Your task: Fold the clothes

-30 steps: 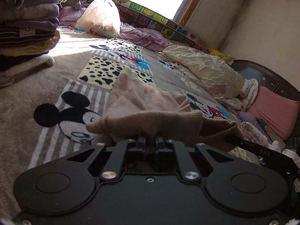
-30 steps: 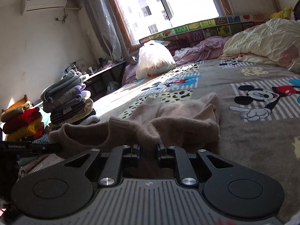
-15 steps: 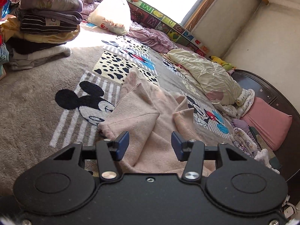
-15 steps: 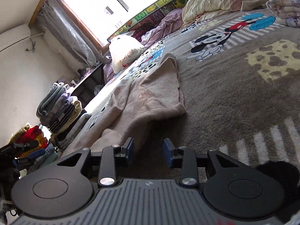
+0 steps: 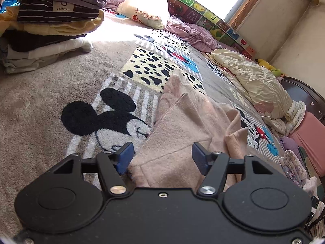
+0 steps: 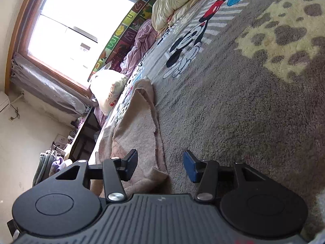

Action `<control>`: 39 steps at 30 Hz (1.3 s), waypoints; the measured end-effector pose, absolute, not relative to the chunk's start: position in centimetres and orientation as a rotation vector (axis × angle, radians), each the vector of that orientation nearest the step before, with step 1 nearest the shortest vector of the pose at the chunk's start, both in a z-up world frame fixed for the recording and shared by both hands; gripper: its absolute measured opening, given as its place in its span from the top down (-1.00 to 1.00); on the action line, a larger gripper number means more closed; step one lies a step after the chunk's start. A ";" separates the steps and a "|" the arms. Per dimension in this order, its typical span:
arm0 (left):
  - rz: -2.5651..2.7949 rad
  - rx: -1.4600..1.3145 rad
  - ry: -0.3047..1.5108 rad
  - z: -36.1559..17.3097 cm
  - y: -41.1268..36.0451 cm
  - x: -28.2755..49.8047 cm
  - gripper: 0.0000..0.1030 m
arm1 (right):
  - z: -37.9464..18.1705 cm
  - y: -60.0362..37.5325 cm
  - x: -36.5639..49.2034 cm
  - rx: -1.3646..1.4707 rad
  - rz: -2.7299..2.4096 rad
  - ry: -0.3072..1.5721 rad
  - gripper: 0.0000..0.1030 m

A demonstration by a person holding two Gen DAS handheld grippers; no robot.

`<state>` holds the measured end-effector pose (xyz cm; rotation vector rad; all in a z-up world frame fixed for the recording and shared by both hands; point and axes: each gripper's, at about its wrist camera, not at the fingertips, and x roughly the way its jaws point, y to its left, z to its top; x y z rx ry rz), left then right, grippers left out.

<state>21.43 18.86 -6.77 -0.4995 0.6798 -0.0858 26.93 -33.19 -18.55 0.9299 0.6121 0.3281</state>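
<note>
A pale pink fleece garment (image 5: 189, 126) lies crumpled on the cartoon-mouse blanket (image 5: 50, 93). My left gripper (image 5: 162, 158) is open just above the garment's near edge, with the fabric lying loose between its blue pads and nothing clamped. In the right wrist view the same garment (image 6: 138, 130) stretches away along the blanket (image 6: 254, 101). My right gripper (image 6: 160, 165) is open too, tilted, with the garment's near corner under its left finger and bare blanket under the right one.
A tall stack of folded clothes (image 5: 50, 20) stands at the far left. A white plastic bag (image 5: 146, 6), purple bedding (image 5: 193, 34) and a cream quilt (image 5: 254, 81) lie toward the window side. A pink pillow (image 5: 308, 140) rests against the dark headboard.
Both grippers were shut on the pink garment's edge a second ago. They have let it go and now stand wide open, the garment lying flat. The right gripper has also rolled sideways.
</note>
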 end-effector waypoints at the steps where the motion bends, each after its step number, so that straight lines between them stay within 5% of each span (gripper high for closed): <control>1: -0.093 -0.499 0.690 -7.3 19.2 22.3 -0.22 | -18.6 -33.1 27.7 0.921 0.340 0.611 0.01; 14: -0.314 -0.447 0.716 -12.3 19.0 30.8 -0.21 | -18.4 -30.9 35.3 0.777 0.520 0.665 0.03; 15: -0.318 -0.425 0.710 -12.3 18.6 30.9 -0.14 | -18.3 -30.4 35.3 0.742 0.518 0.667 0.04; 16: -0.325 -0.405 0.703 -12.3 18.3 30.9 0.25 | -18.1 -29.9 35.4 0.707 0.516 0.670 0.06; 19: -0.332 -0.347 0.680 -12.1 17.5 30.6 0.44 | -17.6 -28.8 35.3 0.639 0.525 0.673 0.11; 23: -0.326 -0.308 0.646 -11.7 17.2 30.0 0.80 | -17.6 -28.0 35.0 0.596 0.556 0.671 0.62; 25: -0.317 -0.290 0.628 -11.4 17.0 29.8 0.82 | -17.5 -28.2 34.8 0.603 0.547 0.658 0.83; 39: -0.108 -0.339 0.537 -10.2 20.8 25.2 0.89 | -16.3 -31.5 29.7 0.703 0.357 0.489 0.85</control>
